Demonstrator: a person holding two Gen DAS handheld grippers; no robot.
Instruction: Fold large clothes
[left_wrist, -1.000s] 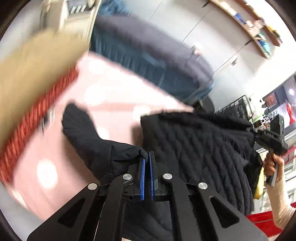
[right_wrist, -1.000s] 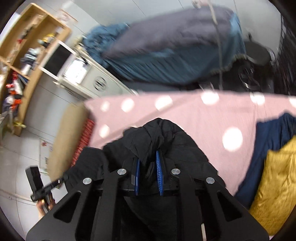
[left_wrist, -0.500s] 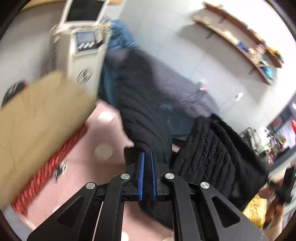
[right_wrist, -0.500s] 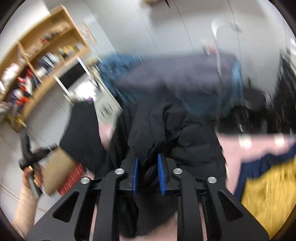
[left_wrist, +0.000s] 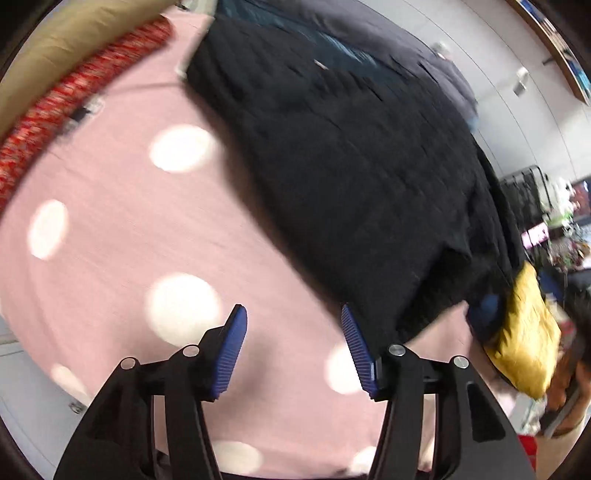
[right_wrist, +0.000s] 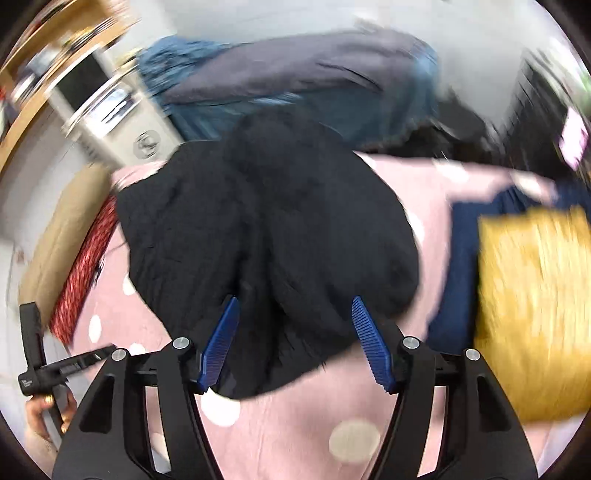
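Observation:
A black quilted jacket (left_wrist: 351, 155) lies spread on the pink polka-dot sheet (left_wrist: 110, 229), reaching from the far side toward the near right. My left gripper (left_wrist: 291, 325) hovers over bare sheet by the jacket's near hem, its jaws opening with nothing between them. In the right wrist view the same jacket (right_wrist: 266, 229) is bunched on the sheet. My right gripper (right_wrist: 293, 314) has its jaws opening; the jacket's near edge lies between the blue pads (right_wrist: 221, 339), which do not press on it. The left gripper's handle (right_wrist: 40, 365) and a hand show at lower left.
A yellow garment (right_wrist: 532, 306) on a navy one (right_wrist: 465, 258) lies at the right of the sheet. A tan pillow (right_wrist: 62, 236) and a red patterned cushion (left_wrist: 62, 99) line the left. Behind stands a blue-grey covered bed (right_wrist: 295, 85) and a white machine (right_wrist: 110, 114).
Both grippers held the jacket up, then swung it down onto the sheet and let go. Both sets of jaws went from shut on the fabric to spread wide.

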